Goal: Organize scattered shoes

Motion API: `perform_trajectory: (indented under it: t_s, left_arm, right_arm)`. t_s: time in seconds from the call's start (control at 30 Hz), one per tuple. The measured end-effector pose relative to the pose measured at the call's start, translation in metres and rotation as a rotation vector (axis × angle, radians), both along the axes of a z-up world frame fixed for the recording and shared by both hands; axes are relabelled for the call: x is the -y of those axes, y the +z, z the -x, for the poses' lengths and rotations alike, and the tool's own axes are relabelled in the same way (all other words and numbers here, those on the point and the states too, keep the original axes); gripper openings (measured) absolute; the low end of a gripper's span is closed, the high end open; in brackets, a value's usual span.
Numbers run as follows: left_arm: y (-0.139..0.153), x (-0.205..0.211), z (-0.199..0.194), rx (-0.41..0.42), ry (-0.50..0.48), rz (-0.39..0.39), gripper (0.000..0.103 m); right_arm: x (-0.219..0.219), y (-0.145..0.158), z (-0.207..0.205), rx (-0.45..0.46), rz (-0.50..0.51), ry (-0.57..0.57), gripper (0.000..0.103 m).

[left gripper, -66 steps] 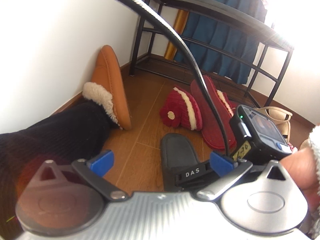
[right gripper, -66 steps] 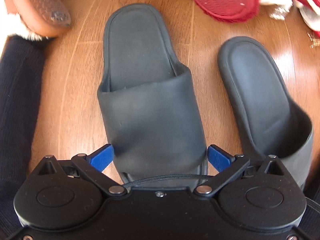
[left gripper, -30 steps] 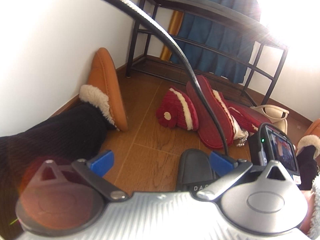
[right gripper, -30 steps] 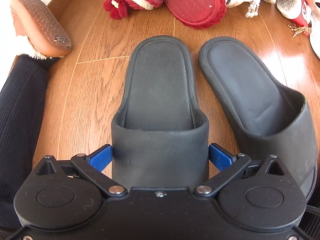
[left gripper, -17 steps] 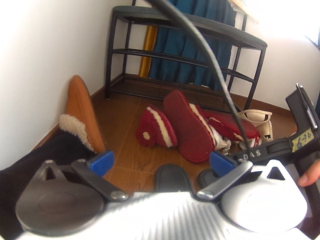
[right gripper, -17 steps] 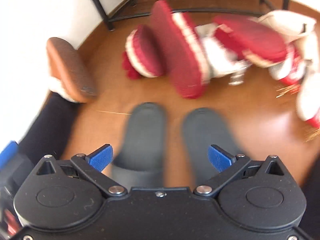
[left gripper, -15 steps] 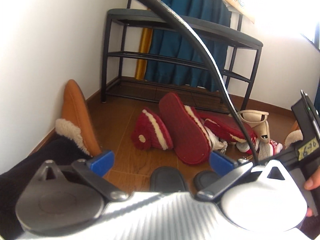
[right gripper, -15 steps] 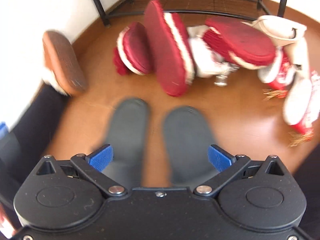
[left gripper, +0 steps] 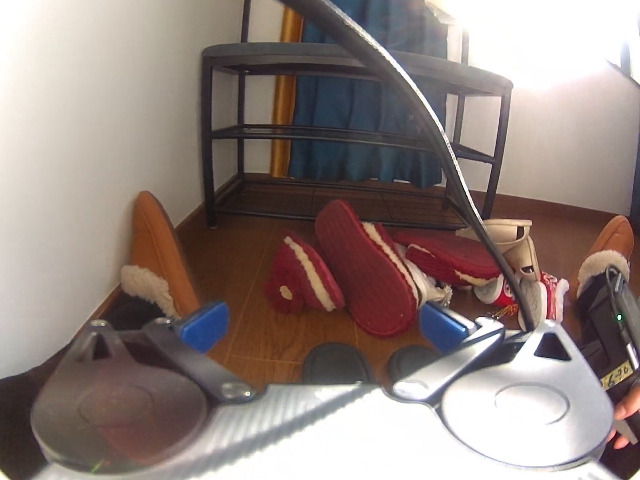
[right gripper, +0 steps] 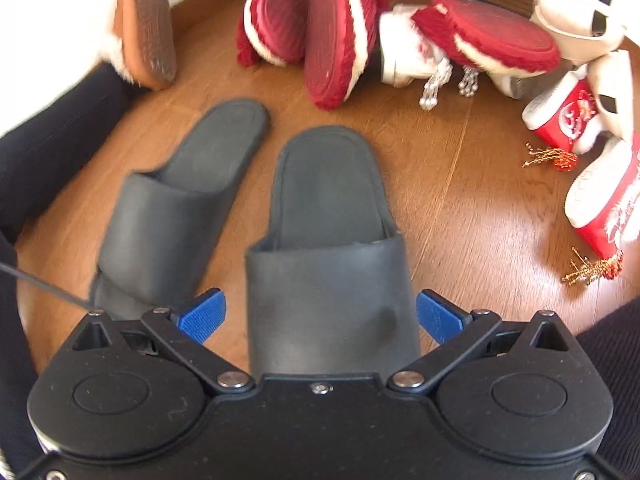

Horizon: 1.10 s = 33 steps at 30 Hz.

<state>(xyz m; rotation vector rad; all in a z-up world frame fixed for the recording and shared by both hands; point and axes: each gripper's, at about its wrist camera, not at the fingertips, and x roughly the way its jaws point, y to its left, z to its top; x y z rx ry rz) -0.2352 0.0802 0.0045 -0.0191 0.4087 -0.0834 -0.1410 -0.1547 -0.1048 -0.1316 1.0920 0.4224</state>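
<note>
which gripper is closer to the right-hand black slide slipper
Right. The right gripper straddles that black slide slipper; the left gripper hangs back, showing only the slipper's tip.

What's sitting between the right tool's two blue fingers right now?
The strap end of one dark grey rubber slide slipper lies between the right tool's open blue fingers, seen in the right wrist view.

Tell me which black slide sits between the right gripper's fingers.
The right-hand slide: its strap lies between the open blue fingers, heel pointing away. The other slide lies angled off to the left, outside them.
</note>
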Motion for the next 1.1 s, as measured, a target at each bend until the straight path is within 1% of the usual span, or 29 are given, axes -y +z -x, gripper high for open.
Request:
perform_trajectory:
  t_s: [0.13,0.27,0.4,0.53,0.63,0.7,0.83,1.0,1.1]
  left_arm:
    - [-0.004,0.004,0.000,-0.019,0.011,-0.027,0.102]
    - [-0.006,0.003,0.000,-0.023,0.020,-0.038,0.102]
    - [-0.008,0.000,-0.001,-0.021,0.035,-0.040,0.102]
    - [-0.012,-0.006,-0.003,-0.024,0.078,-0.051,0.102]
    - [-0.016,-0.016,-0.006,-0.036,0.121,-0.055,0.102]
    - [-0.018,-0.025,-0.009,-0.051,0.149,-0.041,0.102]
    - [-0.017,-0.037,-0.009,-0.048,0.182,-0.019,0.102]
    - [-0.016,-0.045,-0.008,-0.044,0.190,-0.004,0.102]
    - [-0.014,-0.045,-0.009,-0.043,0.192,0.004,0.102]
  right_arm:
    - [-0.006,-0.010,-0.008,-0.035,0.030,0.033,0.103]
    - [-0.011,-0.015,-0.013,-0.049,0.063,0.036,0.103]
    - [-0.011,-0.016,-0.015,-0.058,0.066,0.020,0.103]
    - [-0.011,-0.017,-0.013,-0.055,0.039,-0.046,0.103]
    - [-0.011,-0.015,-0.014,-0.087,-0.050,-0.112,0.103]
    - [-0.015,-0.014,-0.015,-0.105,-0.079,-0.145,0.103]
    - [-0.026,-0.015,-0.017,-0.107,-0.084,-0.221,0.103]
    - [-0.037,-0.014,-0.019,-0.116,-0.105,-0.319,0.103]
    - [-0.042,-0.014,-0.018,-0.126,-0.113,-0.357,0.103]
